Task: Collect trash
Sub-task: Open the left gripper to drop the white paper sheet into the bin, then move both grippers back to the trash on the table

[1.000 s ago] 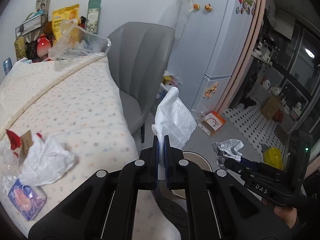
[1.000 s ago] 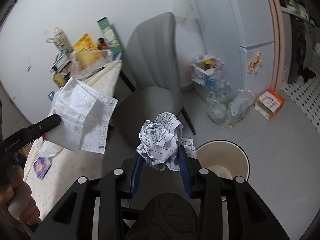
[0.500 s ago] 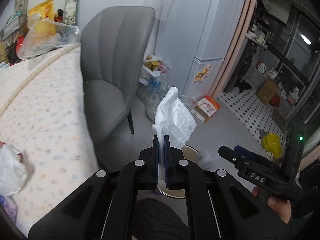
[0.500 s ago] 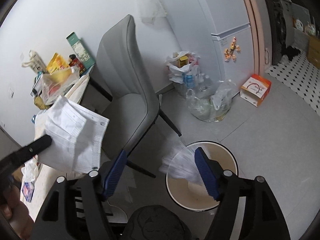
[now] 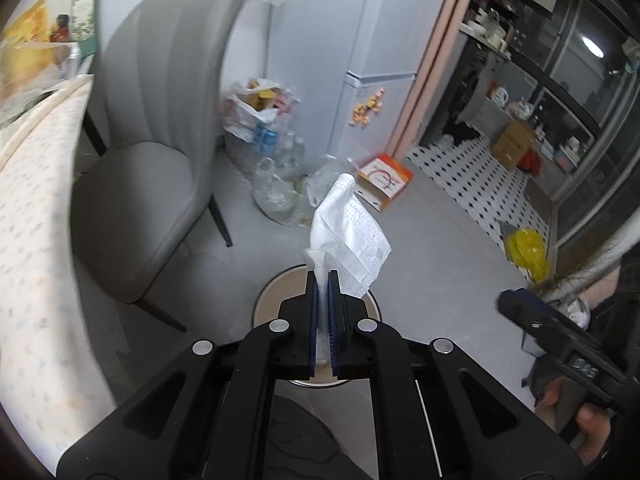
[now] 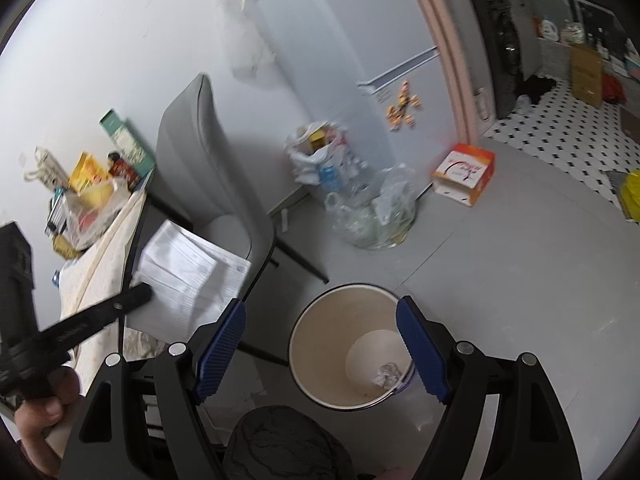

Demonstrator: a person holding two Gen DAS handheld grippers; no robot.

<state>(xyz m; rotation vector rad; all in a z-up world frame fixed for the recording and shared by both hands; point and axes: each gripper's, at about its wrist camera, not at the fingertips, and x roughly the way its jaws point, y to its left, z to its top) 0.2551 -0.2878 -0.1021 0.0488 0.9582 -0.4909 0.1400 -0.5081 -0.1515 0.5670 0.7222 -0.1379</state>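
Your left gripper (image 5: 323, 280) has its fingers (image 5: 313, 312) pinched tight on a white face mask (image 5: 348, 236), which stands up from the tips above the rim of the round bin (image 5: 266, 294) on the floor. Your right gripper (image 6: 320, 350) has just been opening; its blue fingers (image 6: 220, 344) now stand wide with nothing between them, framing the cream bin (image 6: 316, 344) from above. The crumpled receipt (image 6: 388, 374) lies at the bottom of that bin, something only the right wrist view shows; the left wrist view sees just the rim. The right wrist view also shows the mask (image 6: 192, 276) flat-on, clamped by the left gripper beside the grey chair (image 6: 208, 184) near the counter (image 6: 100, 264) edge. In the left wrist view, the right gripper's body (image 5: 560, 352) carries pale lettering that looks like "DAS", blurred. The orange-and-white box (image 6: 464, 176) on the floor bears print too small to read. Clear bags of bottles (image 6: 372, 216) sit by the fridge (image 5: 360, 40).
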